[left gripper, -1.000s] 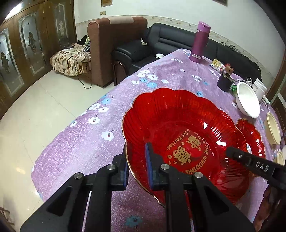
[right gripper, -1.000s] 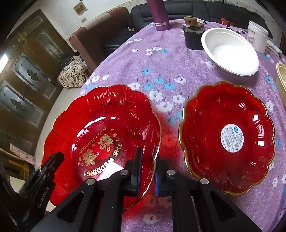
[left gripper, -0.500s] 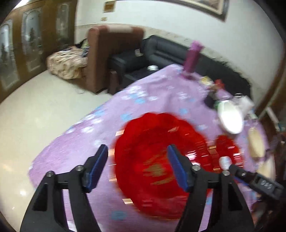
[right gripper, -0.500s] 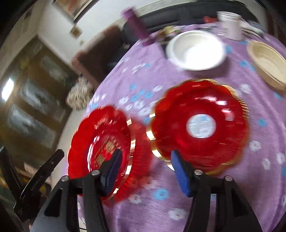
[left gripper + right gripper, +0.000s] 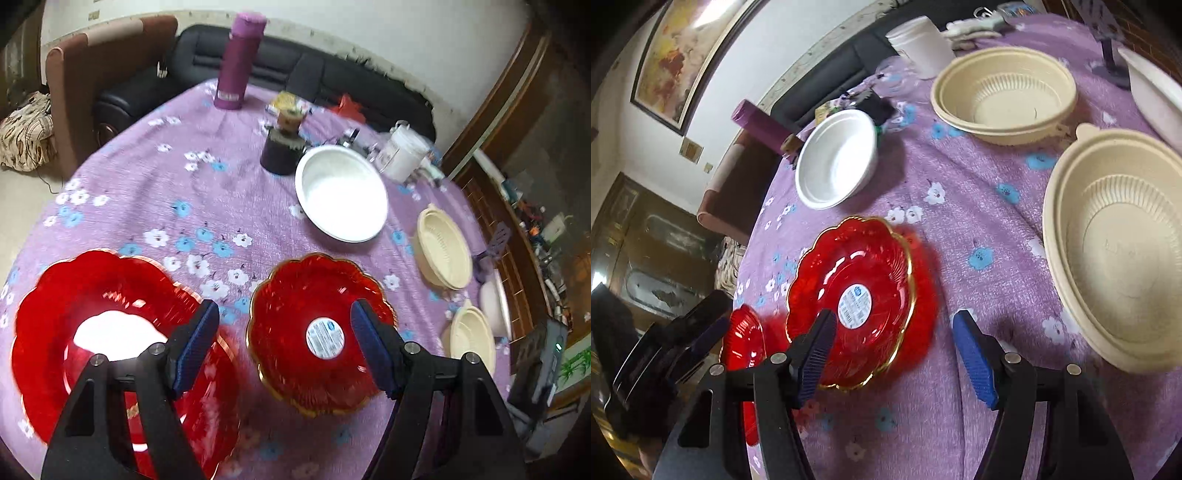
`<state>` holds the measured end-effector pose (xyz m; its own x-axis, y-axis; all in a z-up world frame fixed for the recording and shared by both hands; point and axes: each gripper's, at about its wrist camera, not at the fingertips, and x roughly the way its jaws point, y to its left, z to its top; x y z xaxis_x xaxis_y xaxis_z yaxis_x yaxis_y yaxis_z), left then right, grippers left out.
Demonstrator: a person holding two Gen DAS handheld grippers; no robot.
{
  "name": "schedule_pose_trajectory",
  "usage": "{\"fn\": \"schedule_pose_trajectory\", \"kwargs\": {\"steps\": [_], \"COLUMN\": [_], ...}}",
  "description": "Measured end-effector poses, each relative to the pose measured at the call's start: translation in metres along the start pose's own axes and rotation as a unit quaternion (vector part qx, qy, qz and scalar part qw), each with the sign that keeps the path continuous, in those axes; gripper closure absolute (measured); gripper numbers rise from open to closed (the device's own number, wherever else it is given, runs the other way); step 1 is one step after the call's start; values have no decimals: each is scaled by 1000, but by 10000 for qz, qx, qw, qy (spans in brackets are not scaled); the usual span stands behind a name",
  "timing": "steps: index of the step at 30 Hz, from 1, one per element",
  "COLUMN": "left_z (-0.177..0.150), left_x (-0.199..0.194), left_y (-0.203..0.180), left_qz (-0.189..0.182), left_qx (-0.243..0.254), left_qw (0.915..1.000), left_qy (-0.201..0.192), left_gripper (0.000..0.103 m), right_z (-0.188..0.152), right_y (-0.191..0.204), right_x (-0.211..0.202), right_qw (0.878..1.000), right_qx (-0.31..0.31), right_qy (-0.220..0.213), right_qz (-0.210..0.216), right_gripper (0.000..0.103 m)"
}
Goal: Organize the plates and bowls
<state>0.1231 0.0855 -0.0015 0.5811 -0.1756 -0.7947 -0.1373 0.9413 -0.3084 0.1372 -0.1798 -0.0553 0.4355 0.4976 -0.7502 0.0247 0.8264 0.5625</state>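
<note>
You are at a round table under a purple floral tablecloth [image 5: 229,192], with a black sofa [image 5: 280,62] and a brown armchair [image 5: 99,59] behind it. Your left gripper [image 5: 284,345] hangs above the cloth with its jaws spread and nothing between them. Your right gripper [image 5: 894,350] has just been opening and holds nothing either. The large red wedding plate [image 5: 74,332] lies flat on the cloth near the table edge, to the left in the left view. The smaller red scalloped plate [image 5: 317,332], with a round white sticker at its centre, sits just beside it, apart from it. Further back are a white bowl [image 5: 341,194], two beige ribbed plastic bowls [image 5: 1004,90] [image 5: 1119,269], a white lidded tub [image 5: 402,151] and a purple flask [image 5: 238,61]. Judging by this, the step in hand is moving on to the smaller red plate. The next move calls for bringing one jaw under its gold rim and one over it, then closing gently, as the thin edge could slip.
</note>
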Motion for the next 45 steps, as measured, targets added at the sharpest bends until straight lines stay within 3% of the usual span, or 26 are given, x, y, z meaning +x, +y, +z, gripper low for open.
{"fn": "schedule_pose_trajectory", "kwargs": {"steps": [6, 14, 17, 18, 20, 24, 26, 31, 45], "left_z": [14, 15, 12, 12, 12, 10, 8, 7, -8], "left_x": [47, 72, 75, 75, 79, 85, 88, 86, 32], "left_y": [-6, -6, -10, -11, -16, -18, -19, -19, -19], "left_qz": [18, 147, 190, 212, 378, 583, 589, 707, 395], "left_qx": [-58, -31, 73, 131, 303, 475, 527, 605, 585], "left_qw": [9971, 9931, 9924, 9922, 9908, 9879, 9864, 9860, 9938], "left_qy": [765, 1164, 1217, 1222, 1262, 1356, 1442, 1384, 855], "left_gripper": [29, 30, 36, 42, 49, 70, 80, 93, 94], "right_z": [8, 13, 15, 15, 15, 17, 17, 13, -4], "right_y": [-12, -16, -13, -12, -9, -6, -4, 0, 14], "right_x": [25, 39, 41, 42, 43, 47, 49, 51, 1], "right_qw": [9997, 9994, 9995, 9995, 9992, 9983, 9976, 9961, 9952], "right_qx": [133, 71, -12, -41, -117, -222, -293, -376, -636], "right_qy": [190, 325, 300, 292, 305, 334, 401, 404, -24], "right_qz": [37, 22, -64, -97, -228, -415, -479, -695, -741], "right_gripper": [35, 35, 39, 40, 53, 65, 83, 93, 93]}}
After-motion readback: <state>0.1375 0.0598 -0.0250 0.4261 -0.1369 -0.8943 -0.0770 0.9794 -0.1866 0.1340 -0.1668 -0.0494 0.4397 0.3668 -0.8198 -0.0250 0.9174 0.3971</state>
